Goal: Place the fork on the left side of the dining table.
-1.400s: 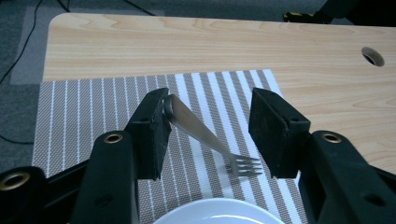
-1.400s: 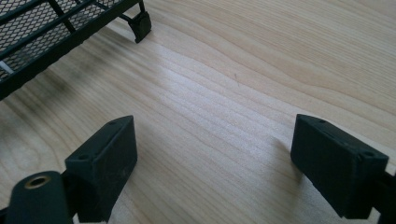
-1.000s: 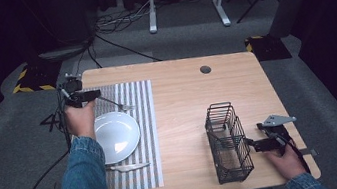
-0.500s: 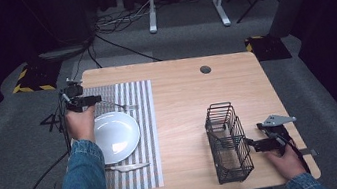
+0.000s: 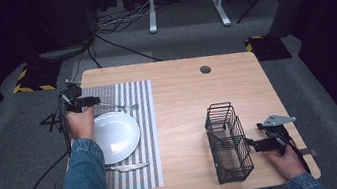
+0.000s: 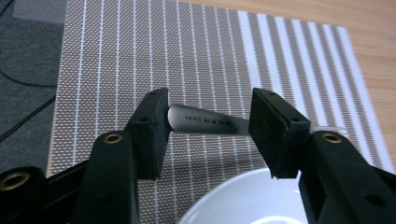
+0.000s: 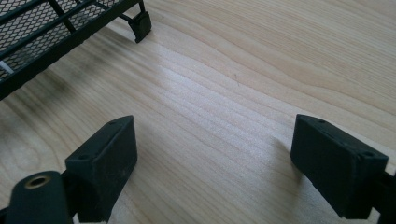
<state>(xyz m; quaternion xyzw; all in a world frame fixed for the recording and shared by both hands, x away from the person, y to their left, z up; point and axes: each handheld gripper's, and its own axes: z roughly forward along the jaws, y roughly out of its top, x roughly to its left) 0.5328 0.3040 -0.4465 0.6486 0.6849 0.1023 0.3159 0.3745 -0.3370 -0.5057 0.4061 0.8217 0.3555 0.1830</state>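
Note:
My left gripper is at the far left of the striped placemat, just beyond a white plate. In the left gripper view its jaws stand open, low over the mat. A metal utensil handle lies across the gap between them, its end by the left pad. The rest of the utensil stretches right on the mat. My right gripper rests open on the table, right of a black wire basket, with bare wood between its jaws.
A second metal utensil lies on the mat near the front edge, below the plate. The basket's foot and mesh are close to the right gripper's left jaw. A round grommet hole sits at the table's back. Bare wood spans the middle.
My left gripper has come a little nearer and lower onto the utensil's handle end. The right gripper and basket have not moved.

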